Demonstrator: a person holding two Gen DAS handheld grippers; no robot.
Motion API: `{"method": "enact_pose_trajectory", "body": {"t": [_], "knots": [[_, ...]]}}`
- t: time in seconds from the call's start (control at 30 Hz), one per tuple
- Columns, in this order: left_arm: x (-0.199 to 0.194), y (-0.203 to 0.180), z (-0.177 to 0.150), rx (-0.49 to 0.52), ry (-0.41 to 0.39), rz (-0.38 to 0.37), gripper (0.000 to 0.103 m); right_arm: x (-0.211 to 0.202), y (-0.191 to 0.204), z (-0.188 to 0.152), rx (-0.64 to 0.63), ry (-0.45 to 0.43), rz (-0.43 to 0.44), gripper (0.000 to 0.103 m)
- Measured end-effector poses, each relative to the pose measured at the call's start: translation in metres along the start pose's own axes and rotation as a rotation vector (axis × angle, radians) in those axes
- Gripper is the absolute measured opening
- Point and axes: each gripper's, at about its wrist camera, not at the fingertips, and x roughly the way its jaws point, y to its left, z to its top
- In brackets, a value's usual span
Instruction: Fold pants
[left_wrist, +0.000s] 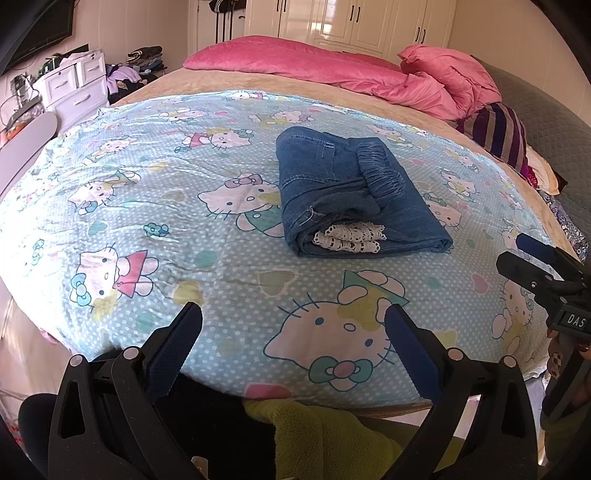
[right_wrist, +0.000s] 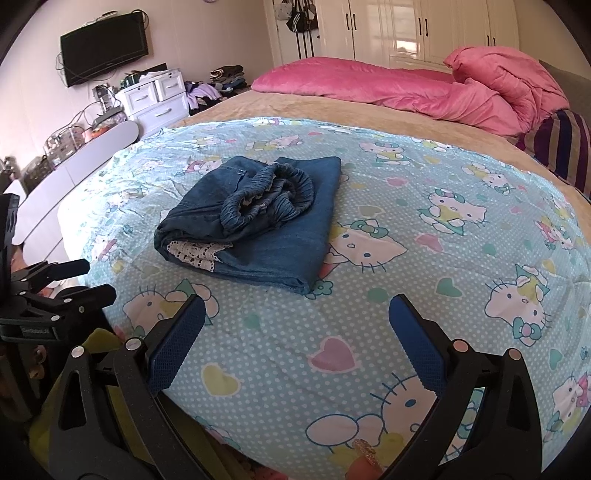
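A folded pair of blue denim pants (left_wrist: 351, 192) is seen just right of centre in the left wrist view, resting on a pale blue cartoon-cat sheet (left_wrist: 155, 206) that is spread over the near part of a bed (left_wrist: 207, 79). In the right wrist view the same pants (right_wrist: 255, 225) are placed left of centre, with the gathered elastic waistband (right_wrist: 273, 195) bunched on top of the bundle and a strip of white lace trim (right_wrist: 195, 253) showing at its near left edge. The left gripper (left_wrist: 293, 347) is held at the bottom of its own frame, above the near edge of the sheet and well apart from the pants — its jaws are spread wide and nothing is gripped between the blue pads (left_wrist: 173, 354). The right gripper (right_wrist: 297, 339) is likewise held low in its frame with the jaws parted wide and nothing between them; it is also visible at the right edge of the left wrist view, while the left gripper is glimpsed at the lower left edge of the right wrist view. A pink duvet (right_wrist: 406, 88) is heaped along the far side of the bed, toward the upper right of both frames, and a striped pillow (left_wrist: 495, 133) is lodged just below it at the right. A white chest of drawers (right_wrist: 159, 96) is set against the wall at upper left, a dark television (right_wrist: 105, 46) is mounted above it, and white wardrobe doors (right_wrist: 417, 26) are ranged across the top of the frame. A yellow-green fleece fabric (left_wrist: 325, 439) is seen at the bottom edge of the left wrist view, below the sheet.
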Motion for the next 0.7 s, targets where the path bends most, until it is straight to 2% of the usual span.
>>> {"method": "enact_pose_trajectory", "body": {"t": [0.7], "knots": [[-0.0032, 0.0009, 0.0014, 0.003, -0.001, -0.007, 0.099, -0.0053, -0.0021, 0.0006, 0.011, -0.009, -0.017, 0.094]]}}
